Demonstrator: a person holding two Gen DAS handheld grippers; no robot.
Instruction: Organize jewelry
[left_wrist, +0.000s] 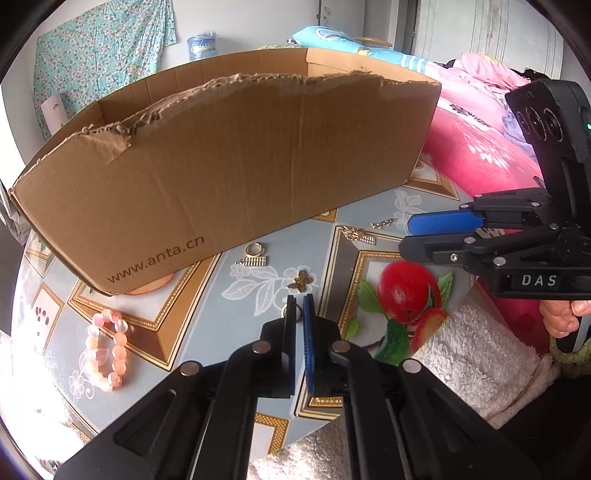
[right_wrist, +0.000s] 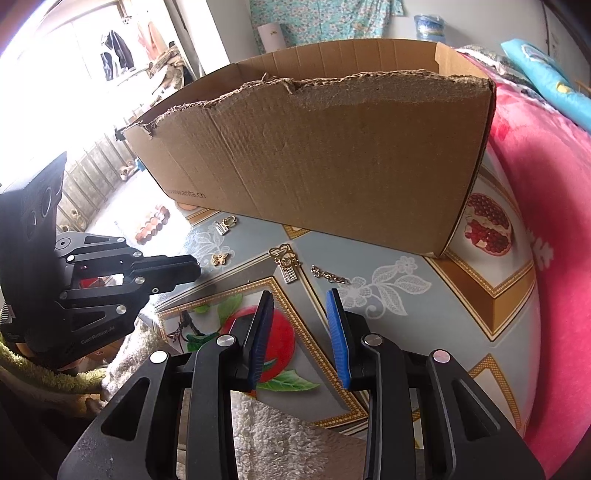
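One box, five loose jewelry pieces on the fruit-print table.

Before the cardboard box (left_wrist: 236, 162): one pink bead bracelet (left_wrist: 105, 350), two gold abacus charms (left_wrist: 254, 254) (right_wrist: 286, 264), one butterfly charm (left_wrist: 301, 279), one chain (right_wrist: 330, 275). Left gripper (left_wrist: 300, 301) pinched narrow, its hold unclear; right gripper (right_wrist: 300, 295) spread wide, empty.

Cardboard box (right_wrist: 332, 147), gold trinkets (right_wrist: 286, 264), jaws apart

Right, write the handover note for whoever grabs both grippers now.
Left gripper: shut, low over the tablecloth, near the butterfly charm; whether it holds something is unclear.
Right gripper: open, holding nothing.
On the cloth: bead bracelet, ring charm, gold charm cluster, chain piece.
Cardboard box stands behind them; its inside is hidden.
Left: all visible pieces.
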